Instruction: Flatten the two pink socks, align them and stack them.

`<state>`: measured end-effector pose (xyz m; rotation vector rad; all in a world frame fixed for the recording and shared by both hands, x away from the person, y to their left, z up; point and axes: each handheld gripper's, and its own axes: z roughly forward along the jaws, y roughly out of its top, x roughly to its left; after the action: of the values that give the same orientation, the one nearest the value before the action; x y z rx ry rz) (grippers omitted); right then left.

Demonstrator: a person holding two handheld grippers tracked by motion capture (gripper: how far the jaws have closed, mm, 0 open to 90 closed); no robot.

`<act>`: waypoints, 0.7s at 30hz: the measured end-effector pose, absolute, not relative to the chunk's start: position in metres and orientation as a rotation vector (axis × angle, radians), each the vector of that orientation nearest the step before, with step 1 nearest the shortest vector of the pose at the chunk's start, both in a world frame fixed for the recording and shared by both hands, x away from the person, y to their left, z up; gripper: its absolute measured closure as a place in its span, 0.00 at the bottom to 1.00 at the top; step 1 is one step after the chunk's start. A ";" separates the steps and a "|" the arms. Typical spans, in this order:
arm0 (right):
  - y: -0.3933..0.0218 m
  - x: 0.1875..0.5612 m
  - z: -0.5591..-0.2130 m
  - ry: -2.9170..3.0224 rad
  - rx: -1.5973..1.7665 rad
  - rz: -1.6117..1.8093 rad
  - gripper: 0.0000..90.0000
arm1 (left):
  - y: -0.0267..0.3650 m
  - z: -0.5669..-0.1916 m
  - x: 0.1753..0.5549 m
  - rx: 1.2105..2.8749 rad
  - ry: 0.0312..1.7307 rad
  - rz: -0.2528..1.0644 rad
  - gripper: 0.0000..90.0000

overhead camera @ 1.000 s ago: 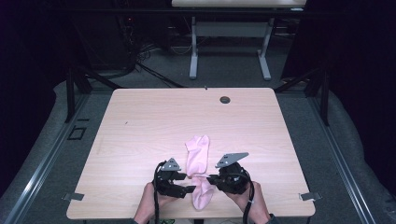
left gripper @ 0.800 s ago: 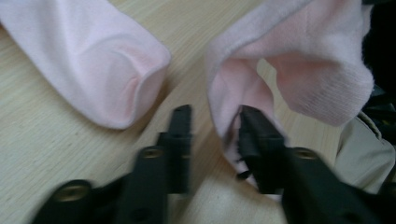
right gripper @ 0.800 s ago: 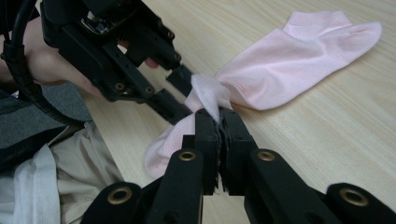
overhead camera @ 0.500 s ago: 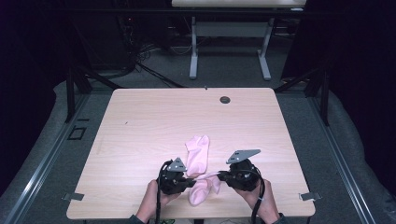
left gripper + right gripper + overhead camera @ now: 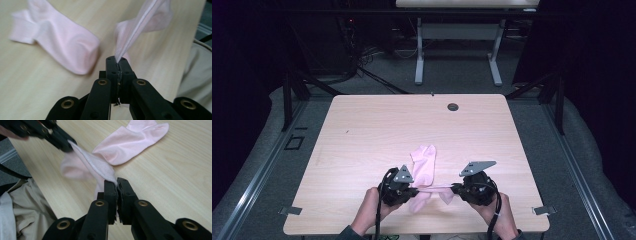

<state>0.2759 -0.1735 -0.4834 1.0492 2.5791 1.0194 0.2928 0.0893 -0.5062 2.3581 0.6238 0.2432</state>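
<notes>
Two pink socks at the near edge of a wooden counter [image 5: 362,130]. Nearest the person, the left claw [image 5: 412,189] and the right claw [image 5: 456,188] each stand closed on one end of the stretched sock [image 5: 432,189], which hangs taut between them just above the counter surface. In the left gripper view the jaws pinch a thin fold of the fabric at their tips; in the right gripper view the jaws likewise grip a hem edge, with the cloth running away toward the other claw. Just beyond the claws, the second sock [image 5: 424,161] lies flat on the counter, its cuff pointing away from the person. Farther off, a small round grommet [image 5: 453,107] sits near the far edge. The step in hand appears to be spreading the held sock straight. To do it well, keep both grips at the very ends, hold the tension even, and lower the sock level so that it lands smooth alongside its partner.
</notes>
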 end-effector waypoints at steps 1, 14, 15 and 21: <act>-0.171 0.280 -0.485 2.574 1.027 1.005 0.95 | 0.087 -0.499 0.291 2.395 0.611 0.355 0.99; -0.177 0.295 -0.530 2.654 1.140 0.935 0.78 | 0.069 -0.541 0.271 2.561 0.590 0.353 0.77; -0.178 0.295 -0.531 2.652 1.146 0.945 0.78 | 0.070 -0.542 0.270 2.561 0.595 0.338 0.77; -0.173 0.301 -0.534 2.633 1.146 0.984 0.75 | 0.092 -0.529 0.265 2.466 0.662 0.285 0.45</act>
<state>0.3010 -0.1733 -0.5341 1.1456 2.6326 0.9838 0.2655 0.0921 -0.5289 2.4664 0.6622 0.2847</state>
